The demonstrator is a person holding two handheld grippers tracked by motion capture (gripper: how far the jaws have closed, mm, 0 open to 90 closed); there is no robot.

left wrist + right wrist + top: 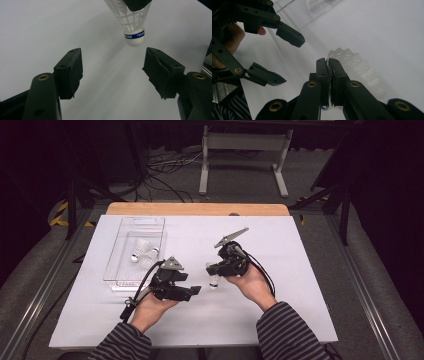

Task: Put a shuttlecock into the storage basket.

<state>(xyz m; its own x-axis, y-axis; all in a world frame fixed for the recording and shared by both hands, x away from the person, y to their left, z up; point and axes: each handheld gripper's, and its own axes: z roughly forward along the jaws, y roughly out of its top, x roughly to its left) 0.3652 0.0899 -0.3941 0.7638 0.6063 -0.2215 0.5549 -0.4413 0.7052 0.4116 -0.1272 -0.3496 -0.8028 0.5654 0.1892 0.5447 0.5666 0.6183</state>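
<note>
A white plastic shuttlecock (214, 281) with a blue band hangs cork-down just above the white table (280, 310). My right gripper (213, 270) is shut on the rim of its skirt. In the right gripper view the jaws (329, 75) pinch the skirt's edge, and the shuttlecock's skirt (359, 70) fans out behind them. My left gripper (196, 291) stands open a little left of the shuttlecock, pointing toward it. In the left gripper view the shuttlecock (132, 27) hangs ahead of the open left gripper (112, 72), outside the gap. The left gripper (287, 60) shows open in the right gripper view too.
A clear plastic tray (115, 265) lies on the left part of the table, with two more shuttlecocks (141, 247) inside. Its corner, the tray (312, 12), shows at the top of the right gripper view. A wooden edge (200, 209) runs along the table's far side.
</note>
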